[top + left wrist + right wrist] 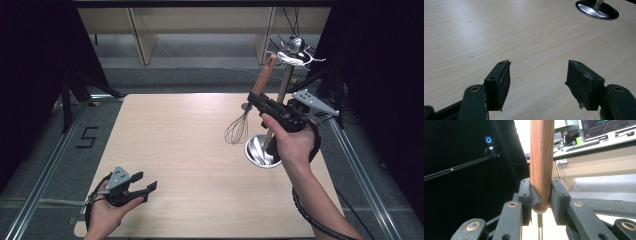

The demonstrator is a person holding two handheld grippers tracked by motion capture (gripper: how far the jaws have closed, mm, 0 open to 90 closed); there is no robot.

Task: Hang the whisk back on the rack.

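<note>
Right tool (pixel 261 102) clamped on a whisk's (pixel 248 111) wooden handle, held up beside a hanging stand (pixel 281 85).

The whisk hangs wires-down over the worktop's (pixel 190 165) right side, just left of the stand's round base (pixel 261 152); it looks lifted free, so hanging it on the stand's top hooks or setting it down seems left to do. The left tool (pixel 142 186) rests wide open and empty near the front left corner. A "5" (pixel 88 137) is marked on the floor off the left edge.

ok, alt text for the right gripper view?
The right hand-held gripper clamps a whisk's wooden handle between its two black pads, the handle rising straight up. Behind, a dark curtain on one side, a desk with a keyboard on the other.
</note>
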